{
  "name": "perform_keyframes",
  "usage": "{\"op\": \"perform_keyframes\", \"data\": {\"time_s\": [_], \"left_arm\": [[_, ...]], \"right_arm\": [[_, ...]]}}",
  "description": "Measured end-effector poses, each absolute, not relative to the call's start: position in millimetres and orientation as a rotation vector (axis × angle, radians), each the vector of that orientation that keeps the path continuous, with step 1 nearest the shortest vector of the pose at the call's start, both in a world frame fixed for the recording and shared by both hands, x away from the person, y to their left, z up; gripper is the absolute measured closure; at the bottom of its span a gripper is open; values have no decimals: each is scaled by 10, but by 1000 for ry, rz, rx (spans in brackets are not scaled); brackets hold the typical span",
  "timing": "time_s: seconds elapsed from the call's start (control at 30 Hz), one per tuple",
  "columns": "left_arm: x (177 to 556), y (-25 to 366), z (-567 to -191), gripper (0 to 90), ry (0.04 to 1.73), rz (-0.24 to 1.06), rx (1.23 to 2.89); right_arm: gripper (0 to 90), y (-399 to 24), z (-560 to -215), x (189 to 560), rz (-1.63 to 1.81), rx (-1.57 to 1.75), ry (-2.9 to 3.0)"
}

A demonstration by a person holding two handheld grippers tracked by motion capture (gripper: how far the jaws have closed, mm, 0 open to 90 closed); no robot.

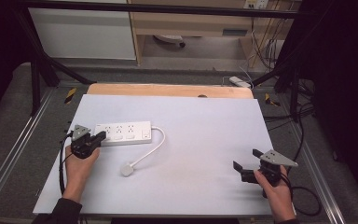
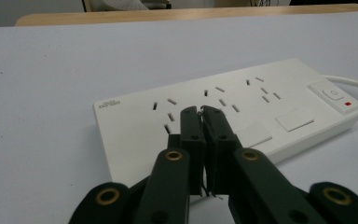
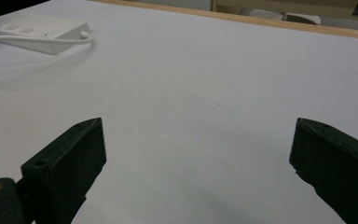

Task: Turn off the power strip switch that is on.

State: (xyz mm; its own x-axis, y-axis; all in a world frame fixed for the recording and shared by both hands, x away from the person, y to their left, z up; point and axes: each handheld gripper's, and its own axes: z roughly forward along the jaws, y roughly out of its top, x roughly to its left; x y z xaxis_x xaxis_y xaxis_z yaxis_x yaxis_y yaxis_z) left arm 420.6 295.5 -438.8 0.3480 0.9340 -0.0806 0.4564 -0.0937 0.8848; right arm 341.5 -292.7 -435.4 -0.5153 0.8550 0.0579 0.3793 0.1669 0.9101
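White power strip (image 1: 123, 133) flat on the counter (image 1: 205, 140), left-centre, sockets up, all empty. Its white cord (image 1: 154, 145) curves to an unplugged plug (image 1: 127, 170) lying nearby.

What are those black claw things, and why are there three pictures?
A person holds a hand-held gripper in each hand. One picture comes from a camera above the table; the other two come from little cameras riding on the grippers. On the table lies a white power strip with its cord and plug. The left hand-held gripper is pinched shut, its tips over the strip's end, holding nothing that I can see. The right hand-held gripper is wide open above bare table.
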Motion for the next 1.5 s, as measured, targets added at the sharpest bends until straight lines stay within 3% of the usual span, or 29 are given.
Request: {"op": "perform_keyframes", "data": {"time_s": [0.67,0.9,1.27,1.5], "left_arm": [[4171,2878,-4309,729,1170,690,1682],[4149,2842,-4277,639,1166,684,1670],[4105,2773,-4204,449,1143,698,1645],[4092,2743,-4150,246,1146,702,1614]], "right_arm": [[42,-2924,-4354,3415,1320,1158,1977],[41,-2925,-4354,3414,1319,1158,1978],[41,-2924,-4354,3414,1320,1158,1979],[41,-2926,-4354,3414,1322,1158,1977]]}}
